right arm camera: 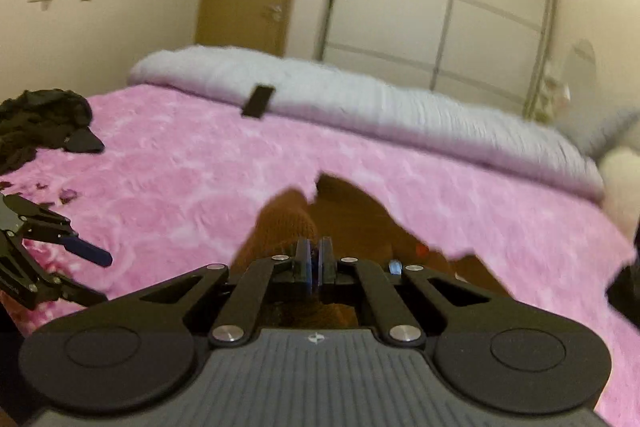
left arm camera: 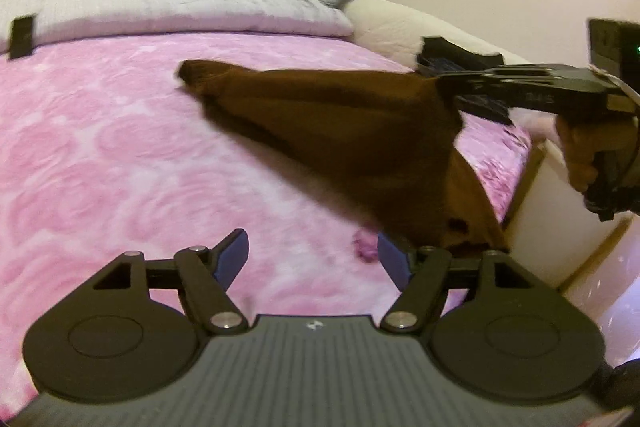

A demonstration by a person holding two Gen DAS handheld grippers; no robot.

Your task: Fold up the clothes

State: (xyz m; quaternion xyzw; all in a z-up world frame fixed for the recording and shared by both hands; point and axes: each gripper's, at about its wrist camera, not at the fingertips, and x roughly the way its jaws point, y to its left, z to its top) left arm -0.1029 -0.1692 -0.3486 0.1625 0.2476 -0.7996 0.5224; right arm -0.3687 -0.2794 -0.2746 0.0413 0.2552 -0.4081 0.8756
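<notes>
Left wrist view showed the left gripper at bottom centre with its fingers apart and nothing between them, while at right of frame the right gripper was clamped on an edge of the brown garment, apparently to lift and spread it for folding above the pink blanket. Right wrist view showed that gripper's fingers together on the cloth, whose lower part was hidden behind the gripper body. Motion blur obscured the garment type.

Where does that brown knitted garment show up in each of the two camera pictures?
Left wrist view: brown knitted garment stretches across the centre, lifted at right.
Right wrist view: garment lies bottom centre, behind the shut gripper.
Shared landmark: small black rectangular object on the grey quilt's edge.
</notes>
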